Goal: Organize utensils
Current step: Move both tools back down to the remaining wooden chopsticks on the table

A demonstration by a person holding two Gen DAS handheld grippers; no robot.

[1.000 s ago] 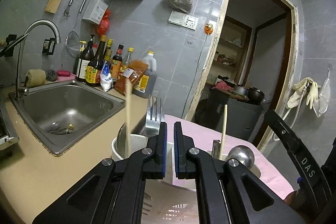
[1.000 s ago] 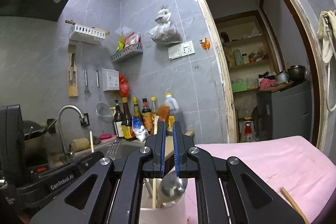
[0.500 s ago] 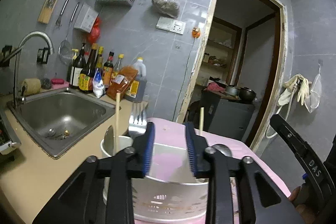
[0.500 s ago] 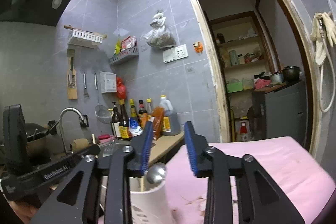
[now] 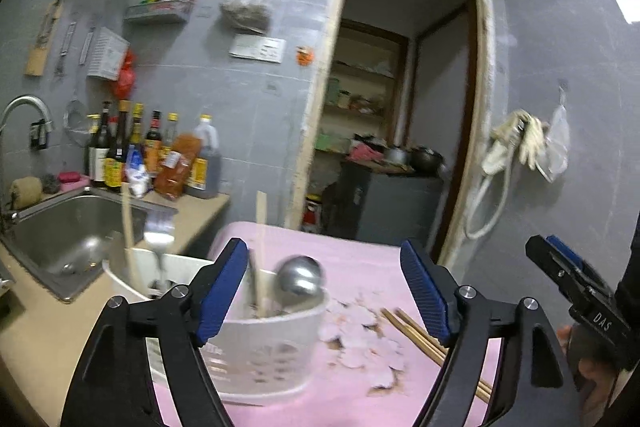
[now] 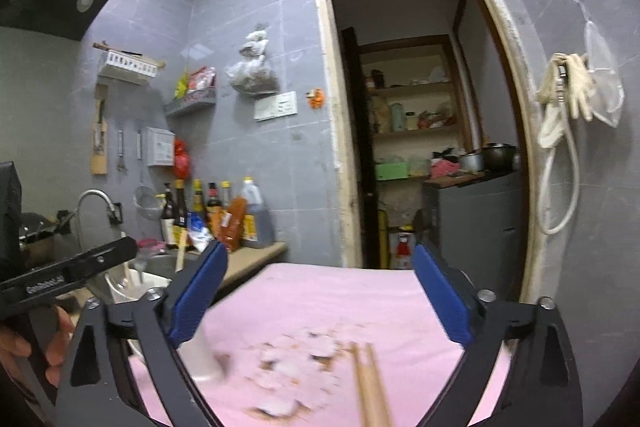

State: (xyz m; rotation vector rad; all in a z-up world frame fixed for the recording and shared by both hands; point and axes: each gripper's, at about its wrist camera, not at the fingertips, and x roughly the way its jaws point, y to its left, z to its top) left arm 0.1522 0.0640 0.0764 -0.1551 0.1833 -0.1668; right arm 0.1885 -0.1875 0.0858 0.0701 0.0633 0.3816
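Most utensils are already standing in the white caddy [image 5: 260,343] on the pink counter [image 5: 360,259]: ladle [image 5: 300,279], fork [image 5: 158,231], single sticks. Two chopsticks [image 6: 370,387] are lying loose beside it, still to go. Left hand-held gripper [image 5: 324,291] and right hand-held gripper [image 6: 320,295] are both gaping, holding nothing.

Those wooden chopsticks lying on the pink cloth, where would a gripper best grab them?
Probably mid-shaft, from above, fingers straddling the pair crosswise. The chopsticks lie flat, side by side on the pink cloth, so closing across them pinches both. The open right gripper looks nearest.
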